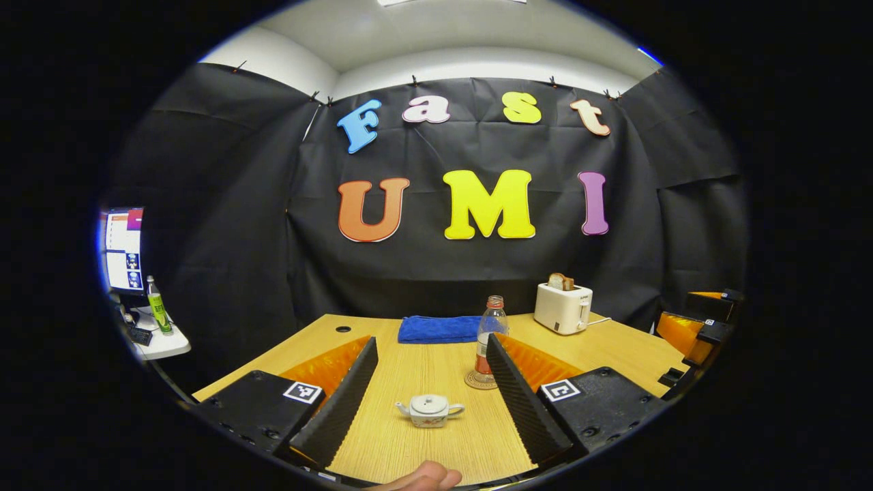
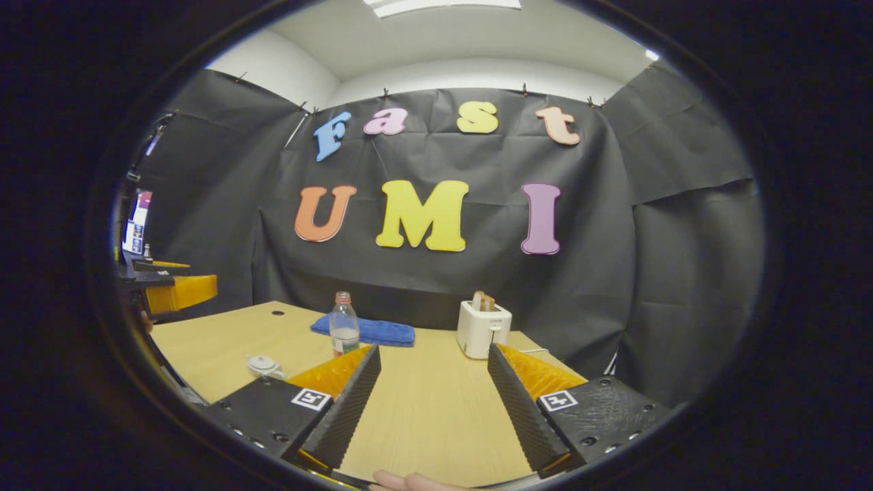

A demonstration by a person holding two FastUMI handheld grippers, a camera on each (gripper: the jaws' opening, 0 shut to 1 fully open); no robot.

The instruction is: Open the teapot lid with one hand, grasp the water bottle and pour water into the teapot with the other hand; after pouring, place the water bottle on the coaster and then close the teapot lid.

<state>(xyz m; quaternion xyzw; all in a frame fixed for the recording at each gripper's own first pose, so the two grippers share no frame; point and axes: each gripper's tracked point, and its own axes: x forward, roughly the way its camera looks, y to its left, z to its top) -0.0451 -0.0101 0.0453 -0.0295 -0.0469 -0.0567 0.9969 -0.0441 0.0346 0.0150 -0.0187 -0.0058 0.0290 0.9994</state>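
A small white ceramic teapot (image 1: 430, 410), lid in place, sits on the light wooden tabletop (image 1: 423, 372) between the spread fingers of the left gripper (image 1: 430, 385), which hangs above the near edge holding nothing. Behind it a clear plastic water bottle with a red cap (image 1: 490, 337) stands upright on a round woven coaster (image 1: 477, 382), a folded blue cloth (image 1: 436, 329) and a white toaster holding bread (image 1: 563, 307) farther back. In the right gripper view, the right gripper (image 2: 433, 392), fingers likewise apart and empty, faces bare tabletop, the teapot (image 2: 264, 366) off to its left
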